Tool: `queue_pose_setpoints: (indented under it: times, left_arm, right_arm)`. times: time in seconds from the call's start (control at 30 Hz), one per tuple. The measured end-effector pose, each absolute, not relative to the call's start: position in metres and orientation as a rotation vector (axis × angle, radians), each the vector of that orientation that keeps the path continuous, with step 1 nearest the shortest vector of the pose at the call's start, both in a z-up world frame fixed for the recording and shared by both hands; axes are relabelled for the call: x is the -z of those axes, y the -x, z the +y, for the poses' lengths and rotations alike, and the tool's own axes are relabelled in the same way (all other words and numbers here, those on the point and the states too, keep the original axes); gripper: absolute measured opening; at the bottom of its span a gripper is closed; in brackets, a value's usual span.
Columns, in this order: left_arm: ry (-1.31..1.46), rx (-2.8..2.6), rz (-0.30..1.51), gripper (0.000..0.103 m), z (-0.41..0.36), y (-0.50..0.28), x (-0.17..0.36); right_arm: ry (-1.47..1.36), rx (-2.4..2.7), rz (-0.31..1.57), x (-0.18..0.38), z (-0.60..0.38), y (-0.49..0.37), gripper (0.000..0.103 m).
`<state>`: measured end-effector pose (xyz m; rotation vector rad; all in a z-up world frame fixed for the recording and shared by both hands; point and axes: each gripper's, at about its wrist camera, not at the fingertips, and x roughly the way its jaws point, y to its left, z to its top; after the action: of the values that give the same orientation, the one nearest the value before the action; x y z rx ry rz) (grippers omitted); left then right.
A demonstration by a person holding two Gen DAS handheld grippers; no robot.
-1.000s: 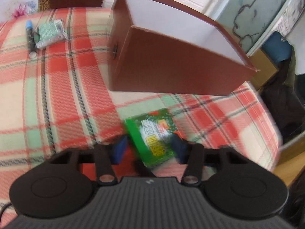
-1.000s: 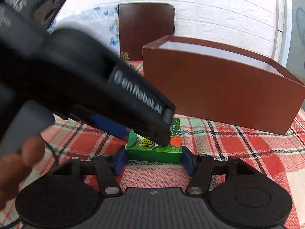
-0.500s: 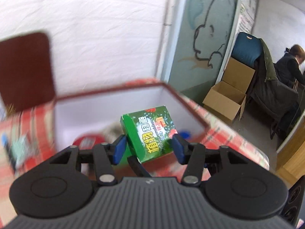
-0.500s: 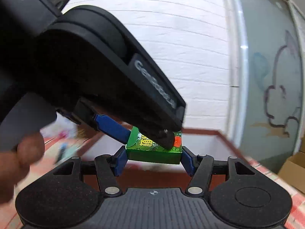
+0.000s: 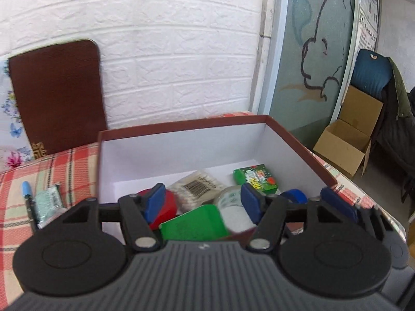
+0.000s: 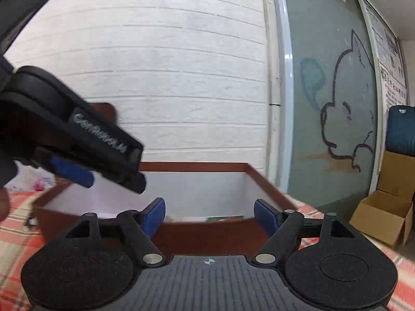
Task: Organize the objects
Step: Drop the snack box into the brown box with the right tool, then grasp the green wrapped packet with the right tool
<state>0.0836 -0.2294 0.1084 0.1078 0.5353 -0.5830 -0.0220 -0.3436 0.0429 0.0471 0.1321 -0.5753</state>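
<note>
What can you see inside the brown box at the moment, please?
Inside the brown box: a green packet, cotton swabs bag, red lid, clear tape roll, blue tape roll. The near floor is hidden.

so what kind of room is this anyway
Probably an ordinary room in a home or small office set up for recording: a table under a red plaid cloth against a white brick-pattern wall, a frosted glass partition with a cartoon drawing, and a cardboard box on the floor.

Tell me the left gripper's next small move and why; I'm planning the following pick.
Probably swing the left gripper left toward the packet and pen on the cloth. Its jaws have just been opening, and the green box lies loose, low between them, inside the brown box.
</note>
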Motion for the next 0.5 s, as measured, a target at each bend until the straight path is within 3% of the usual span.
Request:
queue_pose_setpoints:
  times: [0.17,0.4,0.5]
  left_arm:
    - [-0.062,0.502,0.481,0.073,-0.168,-0.062,-0.105]
    - [-0.045,0.205,0.684,0.073,-0.061,-0.087,-0.038]
    - [-0.049,0.04,0.727,0.073,-0.01,-0.104,-0.005]
  right_arm:
    - [-0.037,0.341,0.22,-0.035,-0.28,0.015,0.077]
    - [-0.051,-0.003,0.57,-0.005,-0.224,-0.035,0.074]
    - [0.025,-0.058,0.625,-0.001,-0.204,-0.06,0.078]
